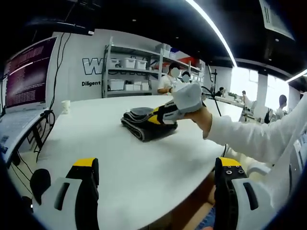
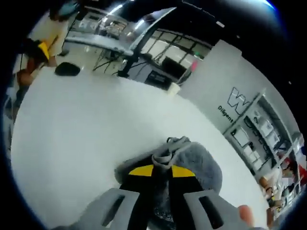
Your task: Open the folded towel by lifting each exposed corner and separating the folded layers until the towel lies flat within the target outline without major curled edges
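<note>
A dark grey folded towel (image 1: 144, 127) lies on the round white table (image 1: 96, 143), past its middle. My right gripper (image 1: 160, 115), held by a hand in a white sleeve, reaches in from the right with its yellow tips on the towel's top layer. In the right gripper view the towel (image 2: 201, 165) is right under the jaws, and a bunched grey fold stands up between the yellow tips of my right gripper (image 2: 163, 170), which is shut on it. My left gripper (image 1: 157, 164) hovers over the table's near edge, jaws wide apart and open, well short of the towel.
A small white cup (image 1: 65, 106) stands near the table's far left edge, also in the right gripper view (image 2: 173, 88). A monitor (image 1: 26, 72) and cables sit at the left. Shelves with bins (image 1: 127, 72) and people are behind the table.
</note>
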Action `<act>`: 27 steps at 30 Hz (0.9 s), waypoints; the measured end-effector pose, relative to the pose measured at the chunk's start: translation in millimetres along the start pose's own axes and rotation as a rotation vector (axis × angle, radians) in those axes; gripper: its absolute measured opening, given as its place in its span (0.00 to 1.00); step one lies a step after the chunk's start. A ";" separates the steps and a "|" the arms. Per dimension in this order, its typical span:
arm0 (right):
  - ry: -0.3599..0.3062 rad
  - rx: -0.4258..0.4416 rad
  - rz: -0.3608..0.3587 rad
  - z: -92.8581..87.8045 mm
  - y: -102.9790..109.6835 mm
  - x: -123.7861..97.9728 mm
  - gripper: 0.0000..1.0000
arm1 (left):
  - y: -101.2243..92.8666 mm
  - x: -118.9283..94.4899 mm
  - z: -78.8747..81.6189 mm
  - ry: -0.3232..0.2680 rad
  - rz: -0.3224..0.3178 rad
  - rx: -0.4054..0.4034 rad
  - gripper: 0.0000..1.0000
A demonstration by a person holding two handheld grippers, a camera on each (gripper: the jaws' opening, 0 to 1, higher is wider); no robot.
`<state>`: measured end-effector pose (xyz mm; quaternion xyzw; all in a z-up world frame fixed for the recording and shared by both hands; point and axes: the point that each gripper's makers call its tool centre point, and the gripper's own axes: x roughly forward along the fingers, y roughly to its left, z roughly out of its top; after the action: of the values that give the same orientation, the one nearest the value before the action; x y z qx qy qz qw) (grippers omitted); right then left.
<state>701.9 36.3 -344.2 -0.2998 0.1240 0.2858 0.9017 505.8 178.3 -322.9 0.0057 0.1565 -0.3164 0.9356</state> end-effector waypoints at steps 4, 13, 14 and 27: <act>-0.091 0.194 -0.084 2.2 -47.7 -22.3 0.03 | 0.0 0.7 0.3 0.001 -0.002 0.001 1.00; -0.194 0.579 -0.291 -53.5 -145.9 -63.1 0.03 | 6.0 0.0 -0.3 0.012 0.010 0.002 1.00; -0.190 0.633 -0.321 -68.8 -155.4 -68.4 0.03 | 7.6 -0.8 0.7 0.009 0.015 0.001 1.00; 0.056 0.808 -0.483 -209.3 -167.2 -96.9 0.04 | 5.1 2.5 -1.8 0.021 0.009 0.004 1.00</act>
<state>711.5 -244.3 -392.6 0.0472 0.1765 -0.0113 0.9831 510.2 181.1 -325.8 0.0114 0.1658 -0.3125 0.9352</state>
